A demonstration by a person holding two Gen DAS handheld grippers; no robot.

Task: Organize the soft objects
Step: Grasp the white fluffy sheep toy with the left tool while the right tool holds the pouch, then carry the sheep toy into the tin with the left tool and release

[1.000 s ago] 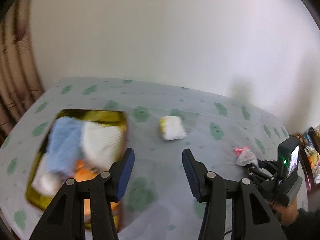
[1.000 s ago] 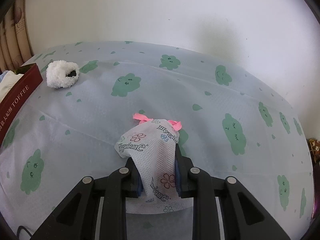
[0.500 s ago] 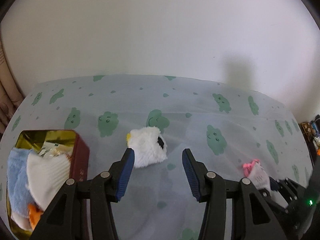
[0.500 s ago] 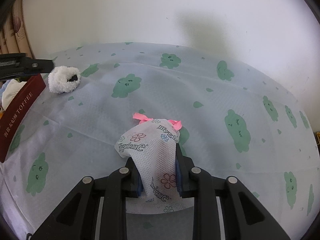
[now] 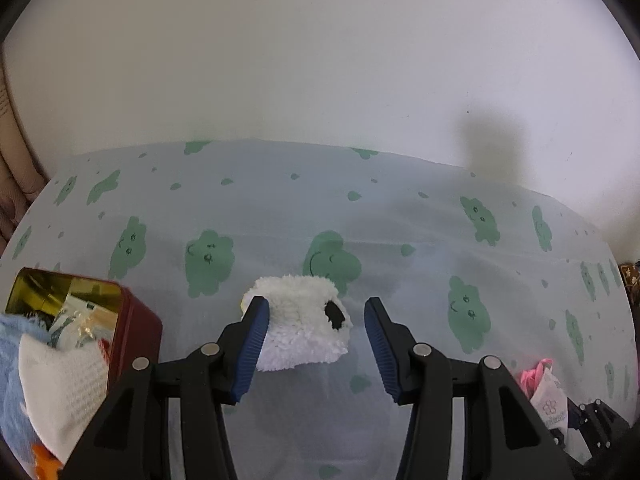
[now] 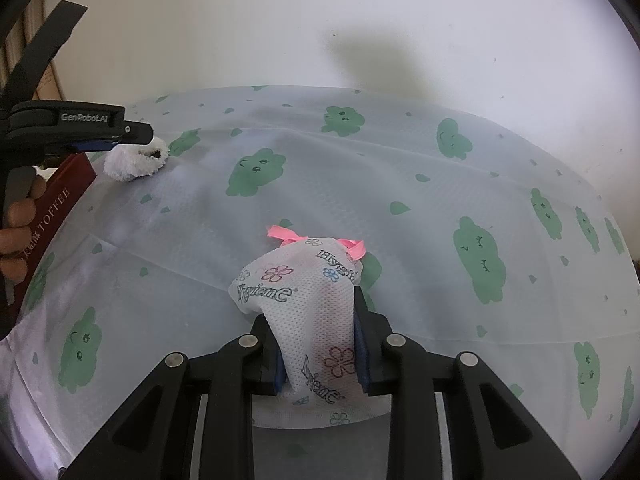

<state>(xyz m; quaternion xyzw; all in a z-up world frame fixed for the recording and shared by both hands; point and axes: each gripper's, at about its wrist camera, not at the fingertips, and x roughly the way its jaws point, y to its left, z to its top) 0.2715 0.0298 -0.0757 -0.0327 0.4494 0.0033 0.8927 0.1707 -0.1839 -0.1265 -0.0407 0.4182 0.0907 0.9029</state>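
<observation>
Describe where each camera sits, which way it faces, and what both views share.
Left wrist: on the left gripper, looking down along its open fingers at the fluffy white toy beside the red tin; no hand shows.
Right wrist: on the right gripper, its pads pressing a printed pouch, though the jaws have just been opening; fingers of the left hand show.
Shared: toy, tin, pouch, cloud-print cloth.
</observation>
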